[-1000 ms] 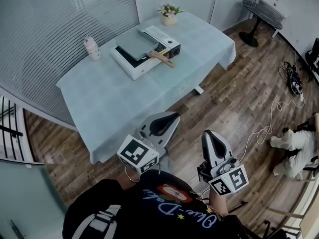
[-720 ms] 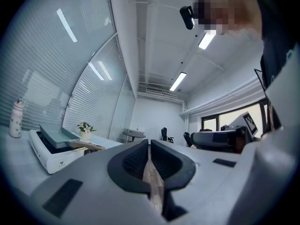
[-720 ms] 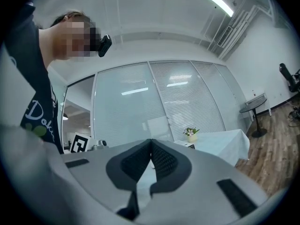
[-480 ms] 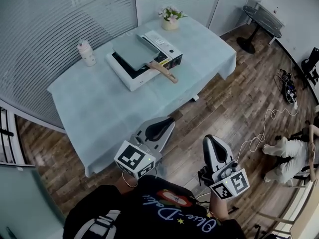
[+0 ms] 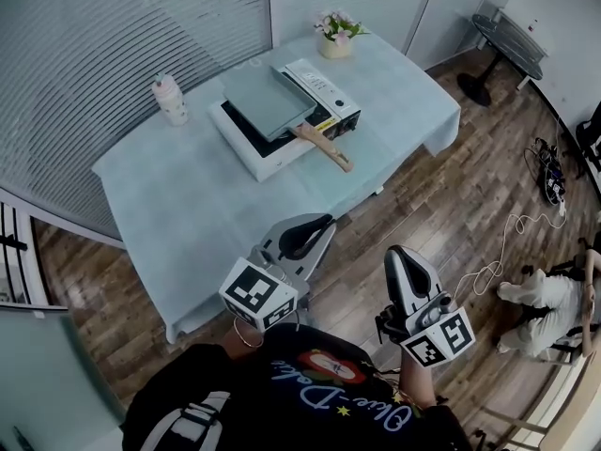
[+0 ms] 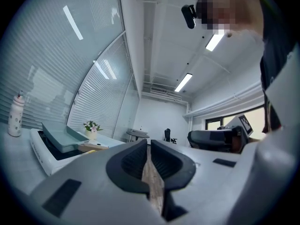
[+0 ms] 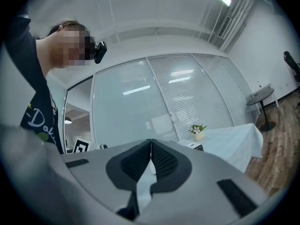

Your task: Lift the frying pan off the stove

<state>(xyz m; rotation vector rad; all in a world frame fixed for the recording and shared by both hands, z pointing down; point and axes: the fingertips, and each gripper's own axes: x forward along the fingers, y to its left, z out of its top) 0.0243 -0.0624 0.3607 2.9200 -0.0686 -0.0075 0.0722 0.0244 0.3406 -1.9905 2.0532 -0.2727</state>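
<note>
A square grey-green frying pan [image 5: 265, 99] with a wooden handle [image 5: 325, 147] rests on a white portable stove [image 5: 252, 153] on the far table. The left gripper view shows the pan [image 6: 60, 136] small at the left. My left gripper [image 5: 324, 220] hangs shut and empty near the table's front edge, well short of the stove. My right gripper [image 5: 394, 252] is shut and empty too, held over the wooden floor to the right of the table. The left gripper's jaws [image 6: 148, 146] and the right gripper's jaws [image 7: 151, 143] both meet with nothing between them.
A light blue cloth covers the table [image 5: 178, 205]. On it stand a white bottle [image 5: 170, 100] at the left and a flower pot [image 5: 336, 38] at the back. A round side table [image 5: 512, 36] and cables [image 5: 554, 163] lie to the right; a person [image 5: 554, 299] sits on the floor.
The head view has shifted, so the table and stove sit a little further right and nearer. Both grippers stay shut and low in front of me, barely moved.
</note>
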